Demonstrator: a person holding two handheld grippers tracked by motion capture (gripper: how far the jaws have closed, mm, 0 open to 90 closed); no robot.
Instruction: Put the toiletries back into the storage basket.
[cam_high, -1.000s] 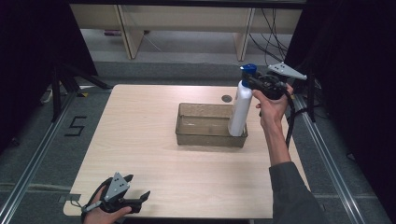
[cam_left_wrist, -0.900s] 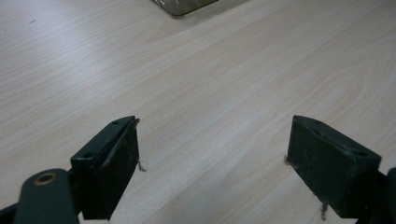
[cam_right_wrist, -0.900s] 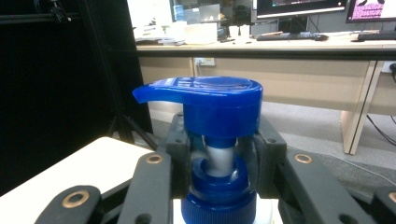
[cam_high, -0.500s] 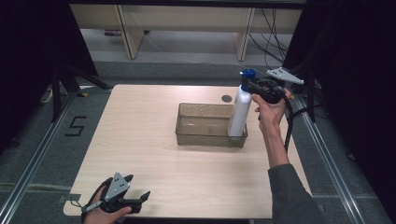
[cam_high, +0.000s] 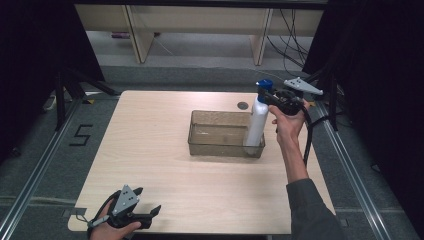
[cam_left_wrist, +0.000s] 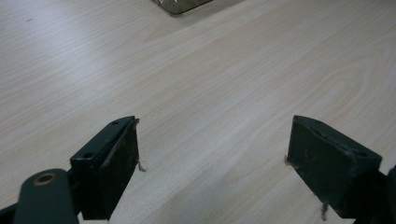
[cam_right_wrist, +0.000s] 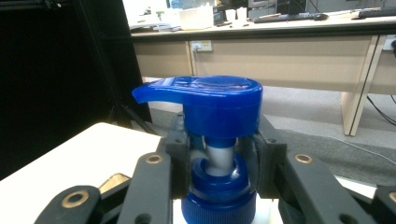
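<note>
A white pump bottle with a blue pump head stands upright at the right end of a clear brownish bin on the table. My right gripper is shut on the bottle's neck just under the pump head, jaws pressed on either side of the white stem. My left gripper rests near the table's front left corner, open, with bare wood between its pads. Whether the bottle's base touches the bin floor I cannot tell.
The light wooden table has a small dark round hole behind the bin. Metal rails run along both sides on the floor. Desks and cables stand beyond the far edge. A corner of the bin peeks in at the top of the left gripper view.
The right gripper and bottle have shifted slightly down and toward the bin's right end. The left gripper has barely moved.
</note>
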